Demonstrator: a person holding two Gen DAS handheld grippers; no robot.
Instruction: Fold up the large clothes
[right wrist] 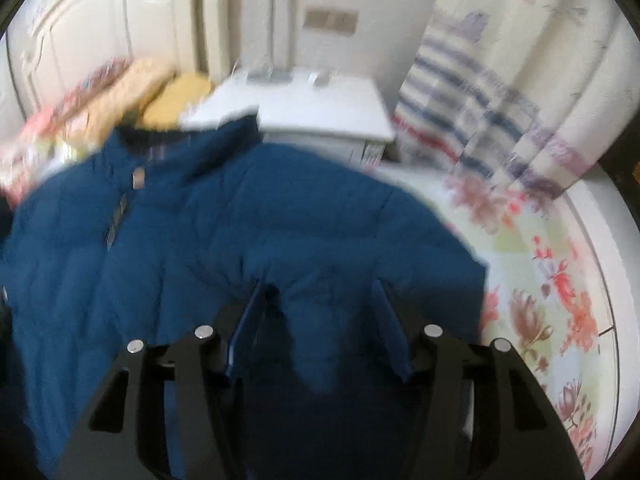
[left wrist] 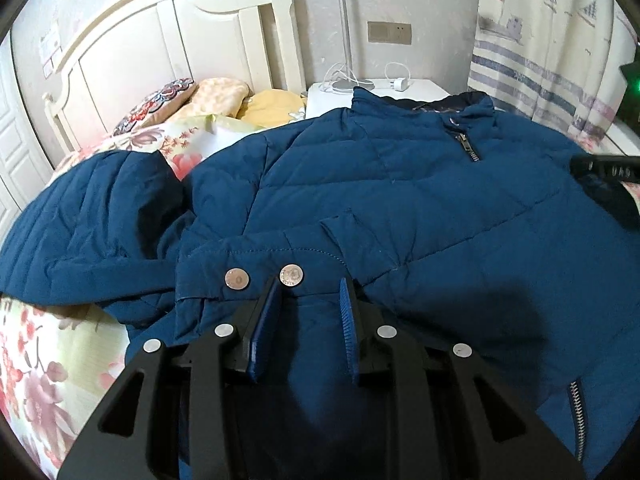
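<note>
A large blue quilted jacket lies front up on a floral bedspread, collar toward the nightstand. Its left sleeve spreads out to the left. A cuff with two metal snaps is folded over the body. My left gripper is open, its blue pads on either side of the fabric beside the snaps. In the blurred right wrist view the jacket fills the middle. My right gripper is open wide over the jacket's right side. The right gripper's tip shows at the left wrist view's right edge.
A white nightstand with a lamp base and charger stands beyond the collar. Pillows lie against the white headboard. A striped patterned curtain hangs at the right. The bedspread also shows to the right of the jacket.
</note>
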